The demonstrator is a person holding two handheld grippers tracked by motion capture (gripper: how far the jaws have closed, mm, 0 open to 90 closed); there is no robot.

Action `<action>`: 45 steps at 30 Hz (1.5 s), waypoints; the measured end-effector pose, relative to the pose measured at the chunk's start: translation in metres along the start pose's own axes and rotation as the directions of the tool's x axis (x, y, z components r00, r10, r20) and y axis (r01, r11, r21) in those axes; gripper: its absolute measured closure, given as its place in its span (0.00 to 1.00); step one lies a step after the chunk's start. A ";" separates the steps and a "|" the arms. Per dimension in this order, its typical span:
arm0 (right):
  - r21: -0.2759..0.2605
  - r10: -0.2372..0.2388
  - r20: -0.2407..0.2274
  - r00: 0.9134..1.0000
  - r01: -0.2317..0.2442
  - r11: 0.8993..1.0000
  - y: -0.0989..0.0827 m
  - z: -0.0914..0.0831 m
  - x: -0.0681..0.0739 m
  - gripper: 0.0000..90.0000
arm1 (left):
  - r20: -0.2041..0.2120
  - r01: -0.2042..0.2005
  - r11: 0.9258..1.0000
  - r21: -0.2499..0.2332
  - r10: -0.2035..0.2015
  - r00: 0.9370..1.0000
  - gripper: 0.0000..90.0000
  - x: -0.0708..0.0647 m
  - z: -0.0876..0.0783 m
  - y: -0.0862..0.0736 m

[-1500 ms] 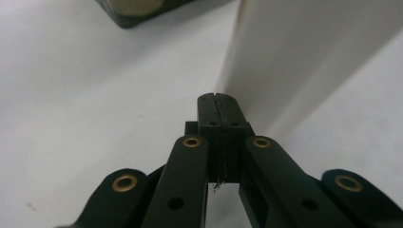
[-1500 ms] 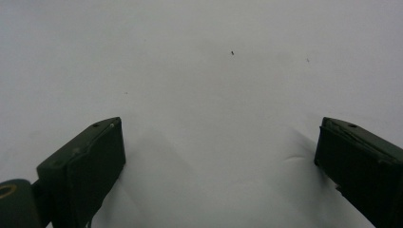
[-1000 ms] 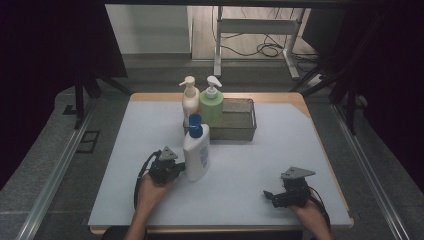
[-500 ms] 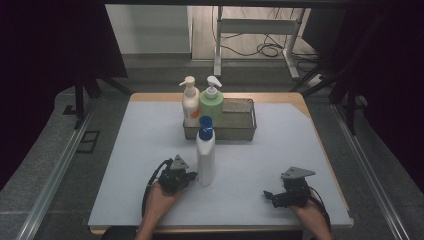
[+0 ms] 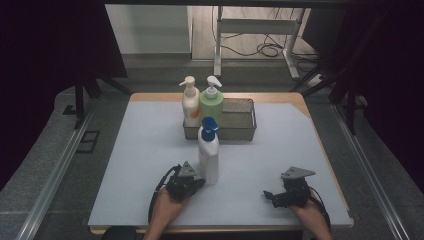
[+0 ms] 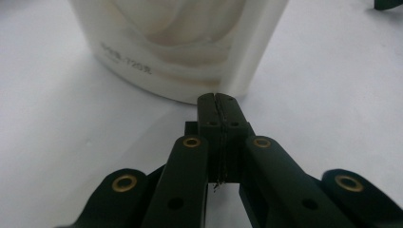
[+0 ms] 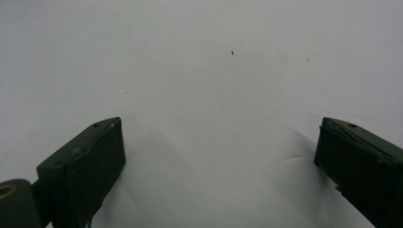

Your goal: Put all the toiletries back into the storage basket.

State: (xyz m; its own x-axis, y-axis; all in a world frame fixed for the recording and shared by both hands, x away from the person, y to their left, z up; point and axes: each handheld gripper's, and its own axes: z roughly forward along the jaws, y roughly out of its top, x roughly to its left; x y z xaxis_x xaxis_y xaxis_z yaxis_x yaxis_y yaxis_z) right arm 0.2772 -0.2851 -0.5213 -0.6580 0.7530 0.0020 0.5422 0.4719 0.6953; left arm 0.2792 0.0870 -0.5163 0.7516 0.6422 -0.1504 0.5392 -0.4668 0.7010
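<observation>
A white bottle [image 5: 208,157] with a blue cap [image 5: 209,125] stands upright on the pale table top [image 5: 145,150], near the front middle. My left gripper [image 5: 199,183] lies low at the bottle's left side, shut, with nothing between its jaws. In the left gripper view the closed tips of that gripper [image 6: 218,97] sit right at the base of the white bottle [image 6: 180,42]. My right gripper [image 5: 270,196] rests on the table at the front right, open. Its jaws stand wide apart over bare table, as the right gripper view shows for the gripper [image 7: 218,142].
A grey metal basket [image 5: 235,132] stands at the back middle, behind the white bottle. A cream pump bottle [image 5: 190,102] and a green pump bottle [image 5: 211,102] stand at its left end. The table's wooden edge [image 5: 300,102] shows at the back right.
My left gripper has moved to the right, and the white bottle has shifted right with it. The right gripper has stayed where it was.
</observation>
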 end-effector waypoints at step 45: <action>-0.037 -0.062 -0.056 0.996 0.060 0.997 0.025 -0.007 0.020 0.05 | -0.090 -0.015 1.000 -0.027 0.013 0.996 0.54 -0.010 -0.013 -0.008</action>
State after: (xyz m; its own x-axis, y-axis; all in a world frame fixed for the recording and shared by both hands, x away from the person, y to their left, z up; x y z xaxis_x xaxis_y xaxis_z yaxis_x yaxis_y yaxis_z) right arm 0.2740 -0.2620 -0.4990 -0.7186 0.6954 -0.0009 0.4817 0.4987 0.7206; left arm 0.2627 0.0918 -0.5116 0.7213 0.6882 -0.0784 0.5173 -0.4599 0.7217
